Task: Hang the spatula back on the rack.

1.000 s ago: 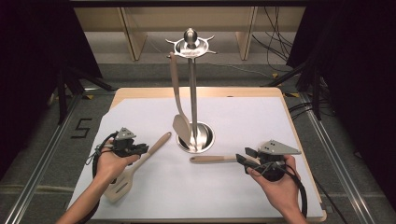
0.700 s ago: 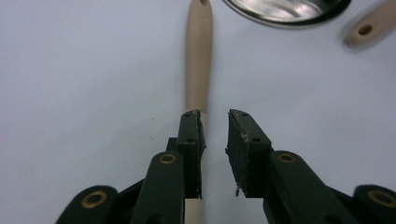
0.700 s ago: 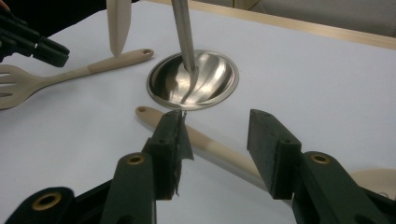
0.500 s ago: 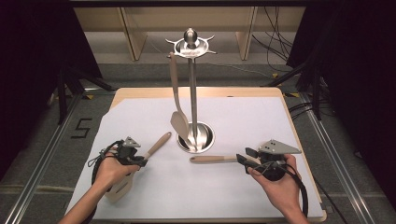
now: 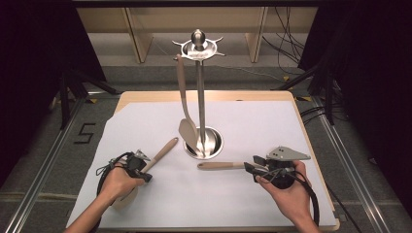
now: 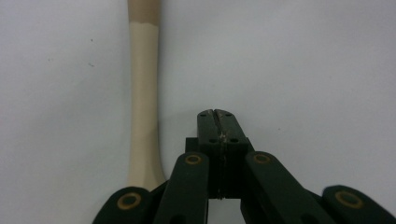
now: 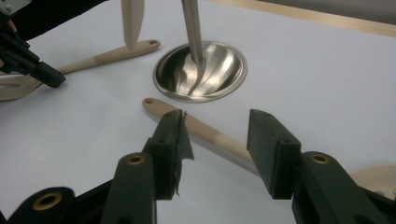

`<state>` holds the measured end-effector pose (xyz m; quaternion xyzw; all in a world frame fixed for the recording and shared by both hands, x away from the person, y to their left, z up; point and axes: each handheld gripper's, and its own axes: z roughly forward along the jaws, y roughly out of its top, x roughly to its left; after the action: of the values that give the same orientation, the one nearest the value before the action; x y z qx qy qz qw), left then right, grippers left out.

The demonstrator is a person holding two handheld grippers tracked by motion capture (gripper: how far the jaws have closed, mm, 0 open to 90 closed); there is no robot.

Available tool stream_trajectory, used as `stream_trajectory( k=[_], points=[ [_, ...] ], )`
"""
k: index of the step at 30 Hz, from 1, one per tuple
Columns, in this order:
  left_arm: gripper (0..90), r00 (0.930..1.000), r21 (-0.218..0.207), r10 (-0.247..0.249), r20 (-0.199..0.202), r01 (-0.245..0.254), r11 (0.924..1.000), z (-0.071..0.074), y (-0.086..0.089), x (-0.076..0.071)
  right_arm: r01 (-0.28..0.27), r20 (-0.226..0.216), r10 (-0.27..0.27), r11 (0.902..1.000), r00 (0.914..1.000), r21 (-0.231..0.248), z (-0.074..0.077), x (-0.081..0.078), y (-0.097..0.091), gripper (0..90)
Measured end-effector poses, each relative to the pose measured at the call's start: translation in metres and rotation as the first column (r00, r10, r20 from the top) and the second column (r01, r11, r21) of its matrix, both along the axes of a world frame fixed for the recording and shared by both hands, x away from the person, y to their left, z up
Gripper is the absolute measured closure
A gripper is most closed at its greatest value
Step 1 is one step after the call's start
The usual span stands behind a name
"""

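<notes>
Left claw (image 6: 217, 122) has just snapped shut on nothing, beside spatula (image 6: 142, 93); right claw (image 7: 219, 140) is wide open astride 2nd spatula's handle (image 7: 205, 133). Light, stiff, smooth: I'd grip mid-handle

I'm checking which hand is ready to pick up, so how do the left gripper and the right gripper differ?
The left gripper has just been closing and its jaws are shut with nothing between them, while the right gripper is open. The left utensil handle lies beside the left gripper, whereas the right gripper straddles the right utensil handle. Both sit low over the white sheet.
</notes>
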<state>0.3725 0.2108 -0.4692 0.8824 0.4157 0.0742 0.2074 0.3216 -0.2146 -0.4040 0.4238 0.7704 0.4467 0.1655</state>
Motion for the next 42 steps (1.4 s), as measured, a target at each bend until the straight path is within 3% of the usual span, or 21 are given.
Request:
stream_trajectory(
  k=[1, 4, 7, 9, 10, 13, 17, 18, 20, 21, 23, 24, 25, 27, 31, 33, 35, 38, 40, 41, 42],
  points=[
    [89.0, 0.9999, 0.013, 0.011, 0.004, -0.011, 0.9999, 0.0, 0.0, 0.0, 0.001, -0.012, -0.001, 0.9998, 0.9999, -0.018, 0.001, 0.0, -0.001, 56.5],
    [89.1, 0.9997, 0.01, 0.022, 0.006, -0.022, 0.9997, 0.0, 0.004, -0.001, 0.001, -0.02, -0.001, 0.9999, 0.9998, -0.012, 0.001, -0.001, 0.0, 56.6],
    [89.1, 0.9991, 0.039, 0.042, 0.009, -0.043, 0.9983, 0.001, 0.01, -0.001, 0.001, -0.021, -0.001, 0.9999, 0.9998, -0.012, 0.001, -0.001, 0.0, 56.6],
    [89.2, 0.9986, 0.024, 0.053, 0.006, -0.054, 0.9983, 0.0, 0.014, 0.0, -0.017, 0.003, 0.017, 0.9997, 0.9998, -0.016, -0.001, 0.001, -0.001, 56.5],
    [89.2, 0.9985, 0.019, 0.054, 0.002, -0.054, 0.9984, 0.0, 0.015, 0.0, -0.003, -0.015, 0.003, 1.0, 0.9999, -0.002, 0.0, -0.001, 0.001, 56.6],
    [89.2, 0.9987, 0.025, 0.051, -0.004, -0.051, 0.9984, 0.0, 0.017, 0.0, -0.016, 0.017, 0.017, 0.9993, 0.9997, -0.035, 0.0, 0.002, -0.001, 56.6],
    [89.2, 0.998, 0.027, 0.062, -0.01, -0.062, 0.9977, 0.001, 0.019, 0.001, -0.018, 0.013, 0.018, 0.9995, 0.9998, -0.025, 0.001, 0.003, -0.001, 56.5],
    [89.2, 0.9981, 0.036, 0.062, -0.007, -0.062, 0.9974, 0.001, 0.019, 0.001, -0.01, -0.019, 0.01, 0.9999, 0.9998, -0.007, 0.002, 0.001, -0.001, 56.5],
    [88.9, 0.9982, 0.04, 0.061, -0.003, -0.061, 0.9973, 0.001, 0.019, 0.001, -0.015, -0.017, 0.015, 0.9999, 0.9997, -0.008, 0.002, 0.001, -0.002, 56.6],
    [88.9, 0.9986, 0.044, 0.053, 0.003, -0.053, 0.9976, 0.002, 0.019, 0.001, -0.007, 0.007, 0.007, 0.9997, 1.0, -0.022, 0.003, 0.001, -0.003, 56.6],
    [85.4, 0.9984, 0.037, 0.042, 0.038, -0.043, 0.9984, 0.006, 0.018, -0.001, 0.008, -0.031, -0.008, 1.0, 0.9995, 0.001, 0.004, -0.001, -0.002, 56.5],
    [78.6, 0.9978, 0.024, 0.028, 0.06, -0.03, 0.9993, 0.009, 0.018, 0.0, -0.006, 0.008, 0.007, 0.9999, 0.9999, -0.013, 0.004, 0.002, -0.004, 56.5],
    [78.6, 0.9962, 0.019, 0.018, 0.086, -0.019, 0.9996, 0.013, 0.017, 0.0, -0.006, 0.008, 0.007, 0.9999, 0.9999, -0.013, 0.004, 0.002, -0.004, 56.5],
    [67.8, 0.9879, -0.001, 0.007, 0.155, -0.007, 1.0, 0.02, 0.015, 0.002, -0.014, -0.008, 0.014, 0.9999, 0.9999, 0.003, 0.006, 0.002, -0.005, 56.5],
    [62.8, 0.9841, 0.01, -0.013, 0.177, 0.011, 0.9999, 0.021, 0.013, 0.006, -0.01, 0.002, 0.01, 0.9999, 0.9999, -0.005, 0.007, 0.002, -0.005, 56.5],
    [60.2, 0.9792, -0.007, -0.001, 0.203, 0.003, 1.0, 0.019, 0.012, 0.006, -0.018, -0.012, 0.017, 0.9997, 0.9998, -0.018, 0.007, 0.002, -0.007, 56.4],
    [59.3, 0.9745, -0.01, -0.005, 0.224, 0.007, 0.9999, 0.018, 0.01, 0.006, 0.014, -0.035, -0.013, 0.9998, 0.9993, 0.017, 0.007, 0.001, -0.006, 56.4],
    [58.8, 0.9709, -0.016, -0.004, 0.24, 0.008, 0.9998, 0.017, 0.01, 0.007, 0.006, -0.015, -0.006, 0.9997, 0.9999, -0.022, 0.007, 0.005, -0.01, 56.1],
    [58.6, 0.9725, -0.022, -0.005, 0.233, 0.01, 0.9997, 0.015, 0.01, 0.008, 0.016, -0.031, -0.016, 0.9999, 0.9994, -0.005, 0.007, 0.007, -0.01, 56.1],
    [58.5, 0.9795, -0.029, 0.007, 0.201, -0.001, 0.9996, 0.016, 0.01, 0.006, 0.019, -0.031, -0.019, 0.9998, 0.9993, -0.001, 0.007, 0.008, -0.01, 56.0],
    [58.4, 0.9705, -0.026, -0.005, 0.241, 0.012, 0.9996, 0.015, 0.01, 0.007, 0.017, -0.044, -0.017, 0.9998, 0.9989, -0.01, 0.006, 0.008, -0.01, 55.9]
  ],
)
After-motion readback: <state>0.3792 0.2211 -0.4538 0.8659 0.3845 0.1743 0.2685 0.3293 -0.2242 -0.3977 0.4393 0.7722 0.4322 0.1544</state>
